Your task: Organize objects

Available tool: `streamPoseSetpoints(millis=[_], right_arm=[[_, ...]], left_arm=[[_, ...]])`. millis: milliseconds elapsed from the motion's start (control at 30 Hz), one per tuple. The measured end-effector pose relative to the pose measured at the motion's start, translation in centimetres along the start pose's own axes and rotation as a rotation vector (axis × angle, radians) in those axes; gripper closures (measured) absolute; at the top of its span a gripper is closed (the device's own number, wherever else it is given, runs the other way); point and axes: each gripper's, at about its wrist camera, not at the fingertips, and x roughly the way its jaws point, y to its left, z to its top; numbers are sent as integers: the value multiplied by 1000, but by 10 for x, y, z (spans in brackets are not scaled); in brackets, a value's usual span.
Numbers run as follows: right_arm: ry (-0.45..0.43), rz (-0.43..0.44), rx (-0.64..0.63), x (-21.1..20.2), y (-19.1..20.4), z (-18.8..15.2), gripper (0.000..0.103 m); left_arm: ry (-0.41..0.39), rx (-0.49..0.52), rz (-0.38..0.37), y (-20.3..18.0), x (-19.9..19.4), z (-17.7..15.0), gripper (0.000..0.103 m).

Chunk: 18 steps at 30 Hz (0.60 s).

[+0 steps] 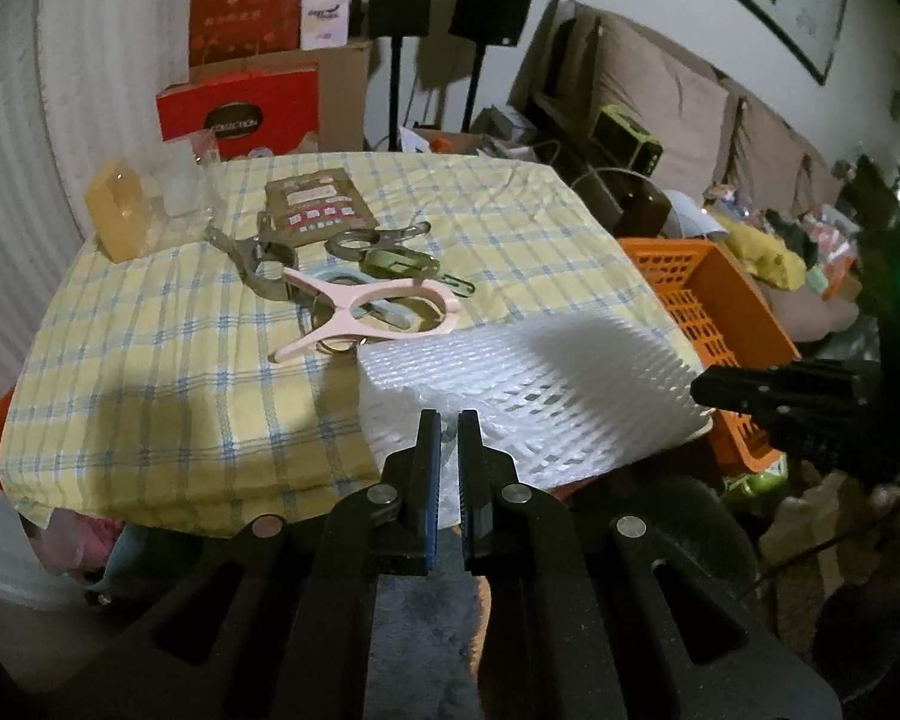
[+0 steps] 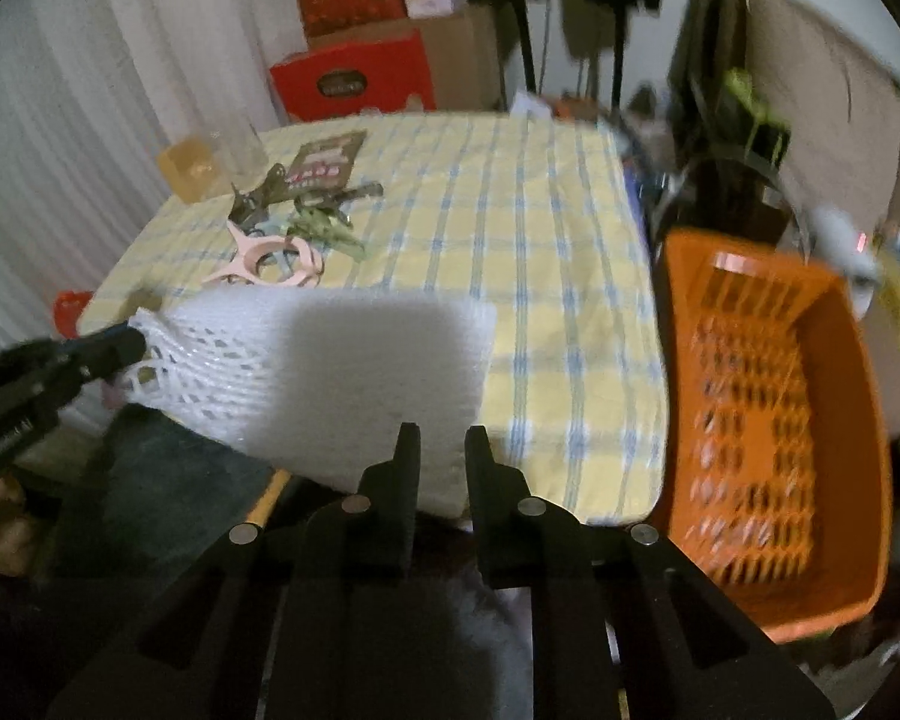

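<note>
White foam netting (image 1: 528, 378), a soft mesh sheet with diamond-shaped holes, lies across the near edge of the table, which is covered by a yellow cloth with blue checks (image 1: 150, 360). The sheet's nearest part hangs past that edge.

The left gripper (image 1: 448, 429) has its jaws drawn narrow, with a bunched bit of the netting's near rim pinched between the blue-lined pads. In the right wrist view the same gripper (image 2: 132, 343) comes in from the left and bites the netting's stretched corner.

The right gripper (image 2: 443, 441) holds its jaws close together with a slim gap. The netting's near edge sits at its fingertips, but whether the pads press on it cannot be told from this blurred view. In the left wrist view it (image 1: 705, 387) is a black shape at the netting's right end.

Farther back, towards the cloth's far left corner, lies a pile of large clothes pegs: a pale pink plastic peg (image 1: 372, 312) on top of grey-green ones (image 1: 390, 252), with a brown printed packet (image 1: 318, 204) behind them and an amber translucent block (image 1: 117, 216) at the left edge.

An orange perforated plastic basket (image 2: 774, 420) stands just beside the table's right edge, lower than the tabletop. Red cardboard boxes (image 1: 240, 114) are stacked beyond the far edge.
</note>
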Motion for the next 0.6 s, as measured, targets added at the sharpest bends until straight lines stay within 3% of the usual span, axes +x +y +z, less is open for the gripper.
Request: streamPoseSetpoints(millis=[67, 167, 367, 433, 500, 600], right_arm=[[43, 49, 46, 1, -8, -1, 86], [47, 21, 54, 1, -12, -2, 86], [104, 59, 45, 5, -12, -6, 86], [131, 59, 33, 6, -13, -8, 86], [144, 64, 38, 6, -17, -10, 86], [134, 81, 83, 2, -33, -9, 84]], left_arm=[[9, 14, 5, 0, 2, -2, 98], [42, -2, -13, 3, 6, -4, 98], [86, -9, -35, 10, 5, -13, 93], [98, -27, -48, 14, 3, -14, 83], [109, -40, -73, 18, -1, -11, 64], [91, -51, -91, 20, -9, -5, 45]])
